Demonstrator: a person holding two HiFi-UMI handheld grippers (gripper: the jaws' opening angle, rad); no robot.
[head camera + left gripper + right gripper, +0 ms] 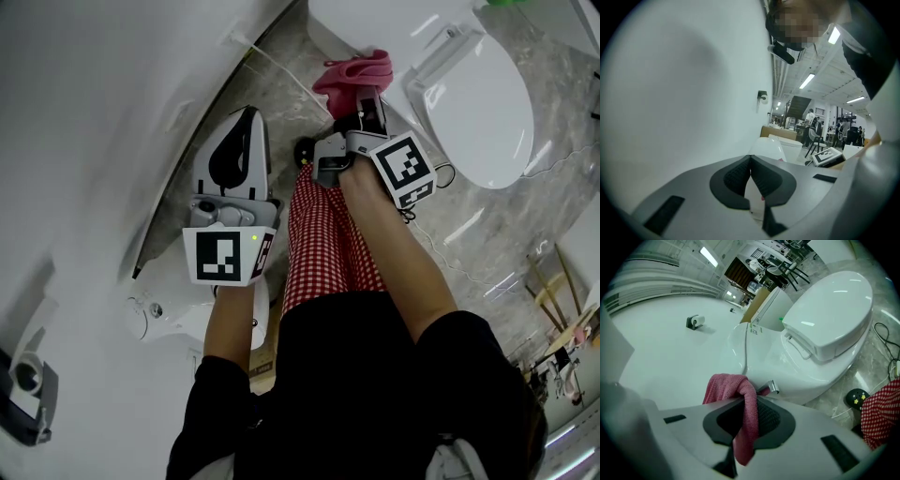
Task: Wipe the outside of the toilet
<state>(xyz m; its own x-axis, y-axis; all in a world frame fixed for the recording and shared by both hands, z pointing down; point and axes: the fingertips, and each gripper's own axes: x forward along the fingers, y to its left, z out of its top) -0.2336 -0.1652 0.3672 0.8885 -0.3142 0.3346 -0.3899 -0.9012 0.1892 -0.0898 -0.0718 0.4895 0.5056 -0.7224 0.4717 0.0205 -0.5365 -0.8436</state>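
Observation:
The white toilet (pixel 473 98) stands at the upper right with its lid down; in the right gripper view the toilet (pixel 820 329) fills the middle. My right gripper (pixel 364 101) is shut on a pink cloth (pixel 356 73), which it holds against the toilet's lower side. Seen from that gripper (pixel 747 401), the cloth (pixel 736 394) bunches above the jaws and hangs down between them, next to a chrome fitting (pixel 772 387). My left gripper (pixel 246 120) is held by the white wall (pixel 94 141), away from the toilet. Its jaws (pixel 750 160) meet at the tips with nothing held.
A red checked trouser leg (pixel 323 244) lies between the arms. A cable (pixel 442 174) and a small black-and-yellow object (pixel 857 398) rest on the marble floor (pixel 487 234). A white fixture (pixel 159 314) sits low left. A roll holder (pixel 695 322) is on the wall.

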